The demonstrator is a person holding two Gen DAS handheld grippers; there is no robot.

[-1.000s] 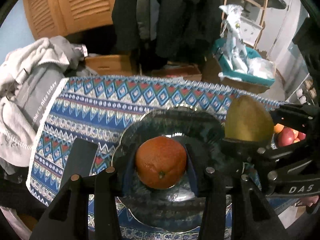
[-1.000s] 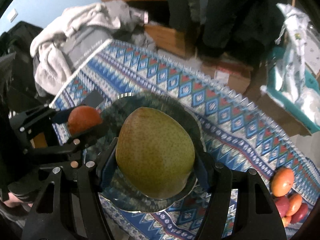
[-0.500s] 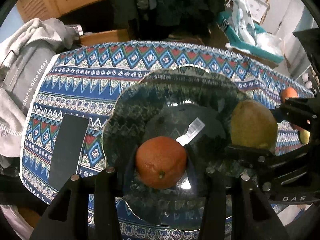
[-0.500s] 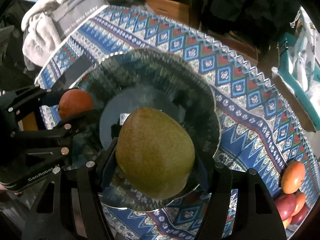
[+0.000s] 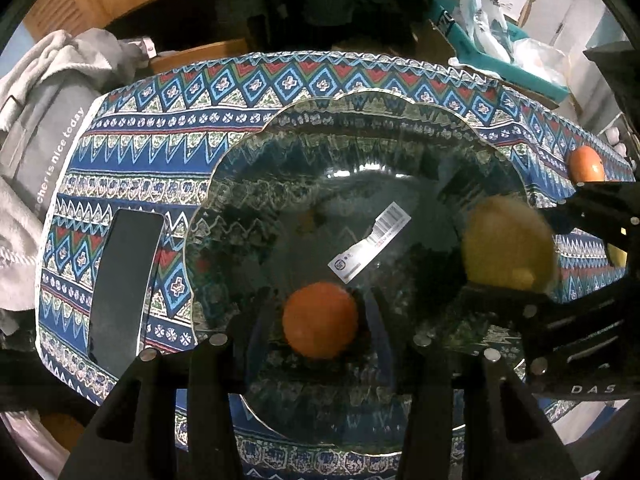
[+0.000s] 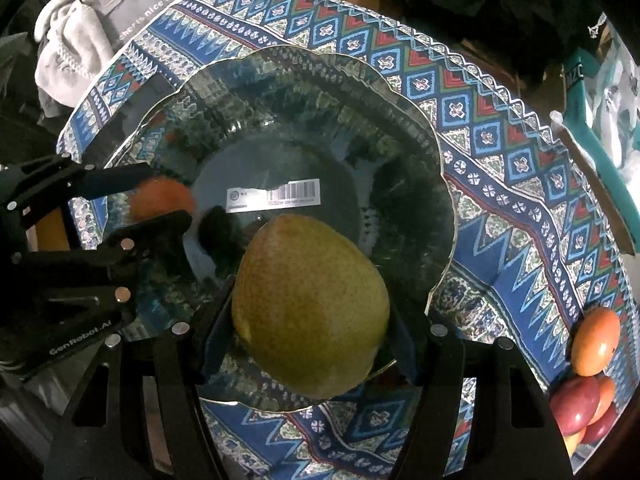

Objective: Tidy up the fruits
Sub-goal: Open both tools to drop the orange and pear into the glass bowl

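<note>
1. Looking down the left wrist view, you have the left gripper (image 5: 320,322) clamped on a small round orange fruit (image 5: 319,321), low over the near floor of the dark scalloped glass dish (image 5: 224,168). The fruit is blurred here, so whether it already rests on the glass I cannot tell.
2. That orange will feel light and firm, with a smooth round skin that can roll once freed; your hold across its widest part suits it. The dish is hard, slick and breakable, so lower gently.
3. In the same view a white barcode sticker (image 5: 370,242) lies on the dish floor, and a flat black phone-like slab (image 5: 122,286) lies on the blue patterned tablecloth (image 5: 168,120) just left of the dish.
4. Turning to the right wrist view, your right gripper (image 6: 310,320) holds a large green-yellow speckled pear (image 6: 310,308) across its broad belly, above the near rim of the dish. It is heavier and bruises easily; keep the pads on the fat middle, not the narrow neck.
5. Loose red and orange fruits (image 6: 592,364) wait at the cloth's right edge. Grey crumpled clothing (image 6: 76,40) crowds the far left.
</note>
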